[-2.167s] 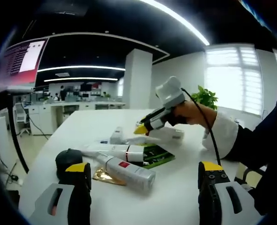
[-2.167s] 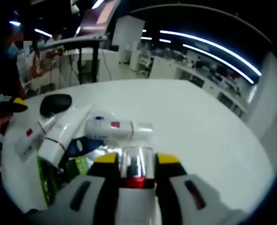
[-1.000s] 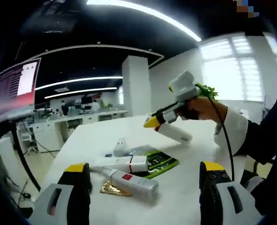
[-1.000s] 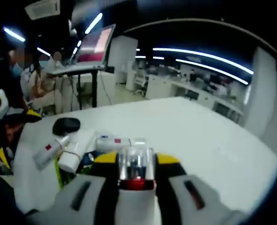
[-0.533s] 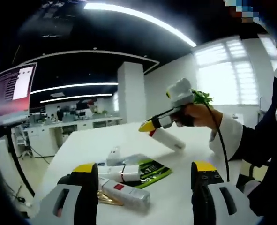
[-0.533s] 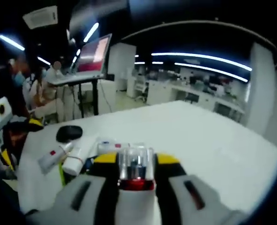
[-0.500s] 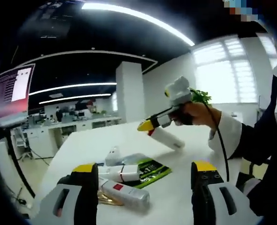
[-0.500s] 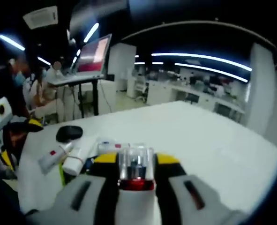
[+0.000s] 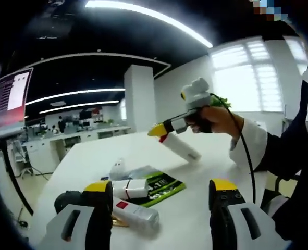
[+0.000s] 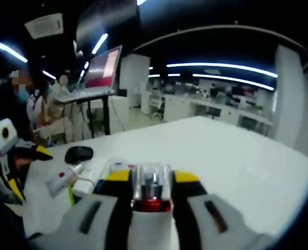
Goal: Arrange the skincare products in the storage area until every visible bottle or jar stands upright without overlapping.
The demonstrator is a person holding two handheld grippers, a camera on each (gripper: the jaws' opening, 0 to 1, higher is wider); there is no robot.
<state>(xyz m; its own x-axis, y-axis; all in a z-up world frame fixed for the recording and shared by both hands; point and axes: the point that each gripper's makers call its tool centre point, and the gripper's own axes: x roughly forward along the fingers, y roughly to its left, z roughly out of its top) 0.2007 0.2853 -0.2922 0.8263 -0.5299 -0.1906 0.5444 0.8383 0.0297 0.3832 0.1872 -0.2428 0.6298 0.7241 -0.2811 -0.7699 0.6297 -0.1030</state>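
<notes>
My right gripper (image 10: 151, 178) is shut on a white bottle with a clear cap and a red band (image 10: 151, 191). In the left gripper view that right gripper (image 9: 161, 128) holds the white bottle (image 9: 181, 148) tilted in the air above the white table (image 9: 195, 177). My left gripper (image 9: 160, 186) stands open over the near table edge with nothing between its jaws. Before it lie a white tube (image 9: 131, 188), a white bottle with a red label (image 9: 139, 216), a green packet (image 9: 161, 183), a small white bottle (image 9: 117, 169) and a black jar (image 9: 66, 200). The black jar (image 10: 79, 153) and the lying labelled bottle (image 10: 61, 180) also appear beside the tube (image 10: 89, 181).
A gold sachet (image 9: 117, 222) lies under the labelled bottle. A person's sleeve (image 9: 258, 151) reaches in from the right. The left gripper (image 10: 10, 156) shows at the left edge. People sit by a monitor stand (image 10: 104, 78) beyond the table. The table's far half (image 10: 221, 156) is bare.
My right gripper has lifted the white bottle off the table and holds it tilted in the air. Both cameras have risen and shifted; the lying products have not moved.
</notes>
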